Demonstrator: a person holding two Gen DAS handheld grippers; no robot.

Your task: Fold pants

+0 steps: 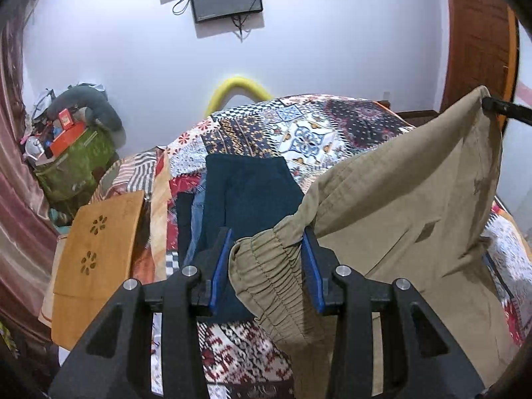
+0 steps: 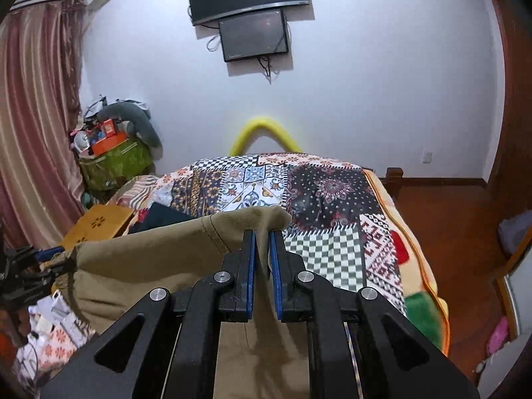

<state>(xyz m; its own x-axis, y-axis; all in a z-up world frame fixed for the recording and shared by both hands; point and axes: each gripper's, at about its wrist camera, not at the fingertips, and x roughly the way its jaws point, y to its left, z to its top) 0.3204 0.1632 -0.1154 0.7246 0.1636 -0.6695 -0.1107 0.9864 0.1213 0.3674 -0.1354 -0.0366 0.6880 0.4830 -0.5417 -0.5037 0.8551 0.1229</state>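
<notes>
Your left gripper (image 1: pixel 267 259) pinches the gathered elastic waistband of the khaki cotton pants (image 1: pixel 405 199) between its blue pads, while your right gripper (image 2: pixel 262 249), nearly closed, clamps a thin fold of the same cloth, held raised above the patchwork bedspread (image 2: pixel 326 206).

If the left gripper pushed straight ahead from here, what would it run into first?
Probably the dark teal garment lying on the bed, straight past the left gripper, which holds the khaki pants. Depth is hard to judge through the fisheye.
</notes>
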